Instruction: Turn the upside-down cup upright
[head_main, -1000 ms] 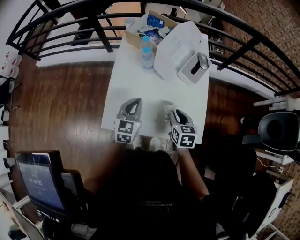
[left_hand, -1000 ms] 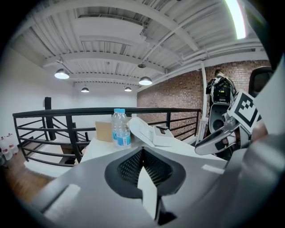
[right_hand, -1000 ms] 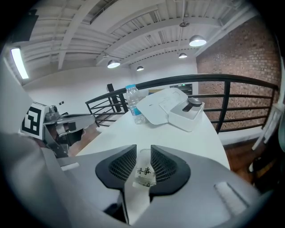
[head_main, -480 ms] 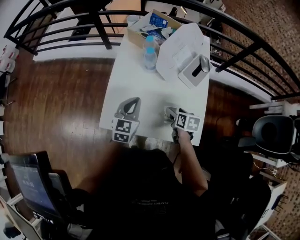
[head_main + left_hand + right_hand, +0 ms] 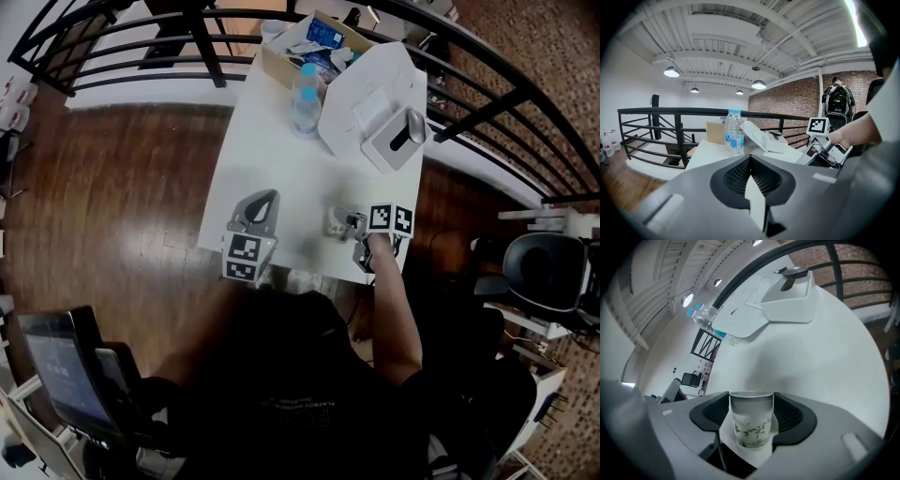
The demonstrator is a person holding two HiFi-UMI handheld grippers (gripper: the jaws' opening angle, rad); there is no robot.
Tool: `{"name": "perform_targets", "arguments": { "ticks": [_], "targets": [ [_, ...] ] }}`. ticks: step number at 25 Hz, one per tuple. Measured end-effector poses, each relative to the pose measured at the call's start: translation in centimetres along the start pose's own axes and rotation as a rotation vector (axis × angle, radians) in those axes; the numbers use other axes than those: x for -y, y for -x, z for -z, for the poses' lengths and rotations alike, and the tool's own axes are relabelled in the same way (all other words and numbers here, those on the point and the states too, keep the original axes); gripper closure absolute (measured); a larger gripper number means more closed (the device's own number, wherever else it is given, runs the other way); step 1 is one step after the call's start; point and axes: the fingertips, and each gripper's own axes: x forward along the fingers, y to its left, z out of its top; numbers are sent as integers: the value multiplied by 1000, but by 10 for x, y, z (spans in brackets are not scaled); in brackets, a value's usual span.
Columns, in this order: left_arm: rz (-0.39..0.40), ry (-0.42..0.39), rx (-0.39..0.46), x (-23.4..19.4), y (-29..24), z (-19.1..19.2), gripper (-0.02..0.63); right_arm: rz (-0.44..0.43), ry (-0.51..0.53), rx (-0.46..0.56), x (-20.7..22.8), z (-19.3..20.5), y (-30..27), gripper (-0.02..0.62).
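**Cup standing mouth-up between the opened right jaws**

The cup (image 5: 751,420) stands on the white table (image 5: 281,159), towards its near right corner. Its wider rim is uppermost, so I'd judge it already upright. The right gripper (image 5: 349,225) reaches in from the right. Its jaws have just been opening and now stand wide, one to each side of the cup. The pads sit just beside its wall; I can't tell whether they still brush the rim, but they don't look to be pressing. The left gripper (image 5: 267,199) hangs well to the left, its jaws closed to a point with nothing in them.

The cup looks thin-walled, with a leaf print, so I'd expect it to be very light, easy to dent and quick to tip if nudged. Any new hold should go across the side wall around mid-height, with a gentle squeeze.

The near edge of the table is close behind the cup and the right edge is not far off. Open tabletop lies to the left and beyond. The water bottle (image 5: 305,94), the white box (image 5: 398,141) and the cardboard box (image 5: 281,66) stand well apart at the far end, in front of the black railing (image 5: 187,37).
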Motion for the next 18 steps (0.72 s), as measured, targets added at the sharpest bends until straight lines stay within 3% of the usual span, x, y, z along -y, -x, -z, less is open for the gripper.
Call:
{"name": "perform_targets", "arguments": {
  "ticks": [4,9,14,18],
  "targets": [
    [-6,3,-3,-3,1,2,607,-13,-5,7,-4,-1,2,287],
    [-7,2,-2,0,2,0,607,-12,22,97,-12,-12,15,290],
    [0,-9,1,4,3,-1,607,-64,56,295,-33,-25,33,295],
    [1,-20,0,7,4,-2,607,0,214,453,-41,-24,39,296]
  ]
}}
